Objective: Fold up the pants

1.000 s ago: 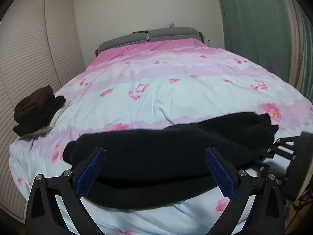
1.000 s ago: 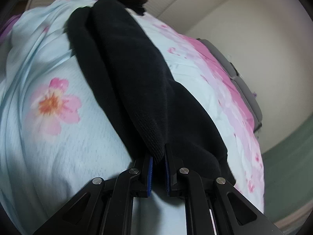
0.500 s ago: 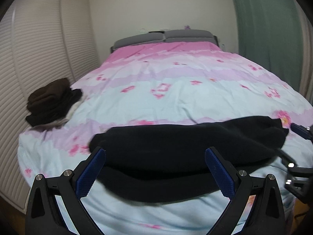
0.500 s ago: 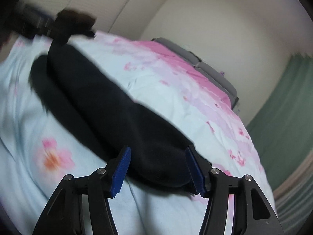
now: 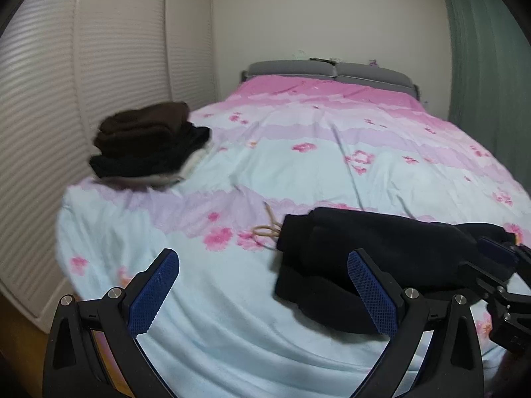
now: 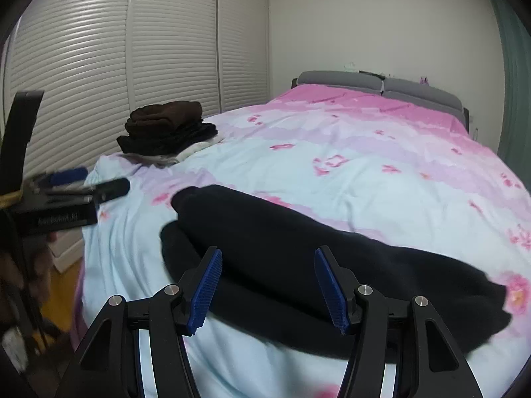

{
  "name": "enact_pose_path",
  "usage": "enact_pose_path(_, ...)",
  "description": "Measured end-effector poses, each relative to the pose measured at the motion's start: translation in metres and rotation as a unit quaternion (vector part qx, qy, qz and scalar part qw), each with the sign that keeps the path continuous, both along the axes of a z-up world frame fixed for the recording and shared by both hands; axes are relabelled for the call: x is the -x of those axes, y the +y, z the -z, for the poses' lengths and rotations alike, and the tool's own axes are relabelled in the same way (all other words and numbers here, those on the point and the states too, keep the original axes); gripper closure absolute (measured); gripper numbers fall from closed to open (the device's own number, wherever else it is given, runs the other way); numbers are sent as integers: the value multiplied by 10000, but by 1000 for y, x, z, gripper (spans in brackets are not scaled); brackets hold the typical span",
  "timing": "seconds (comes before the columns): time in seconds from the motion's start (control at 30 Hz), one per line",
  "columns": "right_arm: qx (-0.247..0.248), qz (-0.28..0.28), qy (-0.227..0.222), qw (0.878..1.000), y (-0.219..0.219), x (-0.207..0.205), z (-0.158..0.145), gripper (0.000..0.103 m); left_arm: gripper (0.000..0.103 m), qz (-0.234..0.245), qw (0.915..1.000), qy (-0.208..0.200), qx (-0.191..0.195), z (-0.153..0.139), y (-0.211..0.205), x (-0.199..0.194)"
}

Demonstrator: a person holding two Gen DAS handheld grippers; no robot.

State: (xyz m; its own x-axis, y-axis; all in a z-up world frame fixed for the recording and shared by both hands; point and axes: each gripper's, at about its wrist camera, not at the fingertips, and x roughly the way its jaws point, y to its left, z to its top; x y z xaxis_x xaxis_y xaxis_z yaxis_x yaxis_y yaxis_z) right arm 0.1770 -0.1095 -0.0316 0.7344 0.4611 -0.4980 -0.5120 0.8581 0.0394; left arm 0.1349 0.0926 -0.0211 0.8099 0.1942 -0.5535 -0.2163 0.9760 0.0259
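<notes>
The black pants (image 5: 381,258) lie folded lengthwise near the front edge of the bed, with a tan drawstring (image 5: 265,230) sticking out at their left end. They also show in the right wrist view (image 6: 298,248). My left gripper (image 5: 264,293) is open and empty, just left of the pants' left end. My right gripper (image 6: 268,288) is open and empty above the pants' near edge. The right gripper also shows at the right in the left wrist view (image 5: 497,265).
A pile of folded dark clothes (image 5: 146,146) sits at the bed's left edge, also in the right wrist view (image 6: 166,129). The floral duvet (image 5: 332,152) covers the bed. Slatted wardrobe doors (image 6: 99,66) stand left. A green curtain (image 5: 481,49) hangs right.
My right gripper has opened and let go of the pants' end, then swung round to face the bed. My left gripper has moved left, off the pants.
</notes>
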Motion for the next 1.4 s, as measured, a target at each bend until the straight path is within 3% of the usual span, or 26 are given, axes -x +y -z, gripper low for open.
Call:
enact_pose_path(0.17, -214, 267, -163, 9993, 16, 10, -1, 45, 1, 471, 9981, 147, 364, 20, -11, -30)
enact_pose_path(0.2, -200, 335, -218, 9990, 18, 11, -4, 45, 4, 516, 9976, 182, 417, 26, -13, -37)
enact_pose_path(0.27, -226, 547, -291, 9978, 13, 15, -7, 45, 22, 586, 9952, 423, 666, 42, -14, -55)
enact_pose_path(0.33, -326, 771, -243, 9962, 3, 17, -9, 45, 26, 602, 9908, 655, 1016, 56, -10, -67)
enact_pose_path(0.43, -478, 1070, -100, 9931, -15, 16, -7, 45, 26, 389, 9860, 885, 1359, 72, -2, -79)
enact_pose_path(0.6, -665, 1341, 224, 9885, -34, 7, 4, 45, 27, 223, 9826, 812, 1657, 75, 13, -90)
enact_pose_path(0.67, -789, 1403, 359, 9863, -40, 1, 8, 45, 48, 320, 9812, 799, 1728, 76, 14, -95)
enact_pose_path(0.7, -850, 1423, 409, 9853, -42, 0, 10, 45, 52, 321, 9831, 827, 1602, 75, 11, -97)
enact_pose_path(0.77, -931, 1444, 452, 9841, -45, -2, 11, 45, 75, 371, 9875, 755, 1332, 69, 8, -96)
enact_pose_path(0.83, -934, 1452, 421, 9841, -46, -2, 10, 45, 82, 425, 9880, 690, 1315, 63, 9, -93)
enact_pose_path(0.97, -875, 1419, 248, 9857, -44, 3, 4, 45, 90, 467, 9881, 621, 1328, 57, 11, -84)
enact_pose_path(1.27, -885, 1333, 93, 9871, -45, 13, -6, 45, 91, 657, 9914, 407, 1053, 30, -4, -50)
enact_pose_path(1.33, -896, 1335, 73, 9870, -47, 14, -8, 45, 102, 669, 9925, 310, 971, 23, -6, -40)
enact_pose_path(1.4, -921, 1339, 47, 9867, -49, 16, -10, 45, 101, 635, 9942, 186, 845, 16, -8, -28)
